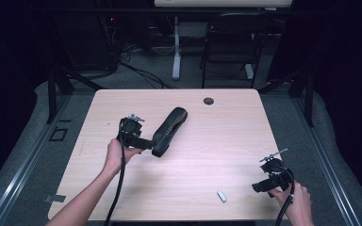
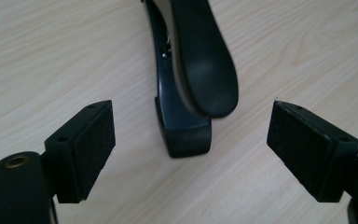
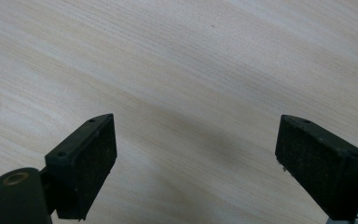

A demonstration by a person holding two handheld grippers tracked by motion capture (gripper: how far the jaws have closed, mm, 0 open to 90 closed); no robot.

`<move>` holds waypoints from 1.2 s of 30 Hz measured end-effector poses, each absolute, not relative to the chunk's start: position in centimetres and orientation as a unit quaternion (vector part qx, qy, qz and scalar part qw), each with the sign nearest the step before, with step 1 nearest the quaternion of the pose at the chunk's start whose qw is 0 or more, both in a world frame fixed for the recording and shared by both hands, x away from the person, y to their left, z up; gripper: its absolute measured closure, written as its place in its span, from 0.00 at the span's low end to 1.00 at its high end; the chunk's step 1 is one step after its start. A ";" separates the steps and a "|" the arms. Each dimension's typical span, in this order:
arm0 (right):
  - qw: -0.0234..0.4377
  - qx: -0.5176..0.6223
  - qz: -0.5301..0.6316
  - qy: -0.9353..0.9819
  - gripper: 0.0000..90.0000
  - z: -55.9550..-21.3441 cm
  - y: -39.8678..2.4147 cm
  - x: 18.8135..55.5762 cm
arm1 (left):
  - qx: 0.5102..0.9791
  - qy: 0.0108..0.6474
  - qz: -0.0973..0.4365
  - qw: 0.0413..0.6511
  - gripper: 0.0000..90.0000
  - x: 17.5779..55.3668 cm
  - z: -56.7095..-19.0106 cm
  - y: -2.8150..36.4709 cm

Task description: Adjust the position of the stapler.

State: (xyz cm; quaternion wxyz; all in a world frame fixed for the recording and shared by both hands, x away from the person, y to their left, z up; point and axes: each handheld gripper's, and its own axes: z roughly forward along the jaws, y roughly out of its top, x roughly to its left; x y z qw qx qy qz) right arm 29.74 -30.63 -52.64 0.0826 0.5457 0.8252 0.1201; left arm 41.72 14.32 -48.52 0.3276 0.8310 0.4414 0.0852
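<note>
I see a black stapler [image 1: 169, 131] lying on the wooden table [image 1: 207, 141], slanting away from its middle toward the far left. My left gripper [image 1: 147, 144] sits at the stapler's near end, released: in the left gripper view the stapler [image 2: 191, 79] lies just ahead of the gap, and neither pad [image 2: 93, 149] touches it. My right gripper [image 1: 259, 186] rests well apart from the stapler, near the table's near right corner, its jaws also spread with only bare wood between them. A small grey block [image 1: 222, 196] lies just left of that gripper, far from the stapler.
</note>
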 end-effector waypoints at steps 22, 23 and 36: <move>0.107 0.555 0.121 0.816 0.20 -52.5 -30.8 29.6 | 0.852 0.433 0.111 0.273 0.59 45.3 -49.5 9.7; 0.110 0.555 0.118 0.816 0.21 -52.5 -30.8 29.6 | 0.852 0.433 0.116 0.270 0.59 45.2 -49.6 9.6; 0.110 0.554 0.114 0.817 0.25 -52.6 -30.5 29.6 | 0.855 0.444 0.120 0.241 0.61 45.4 -49.8 9.1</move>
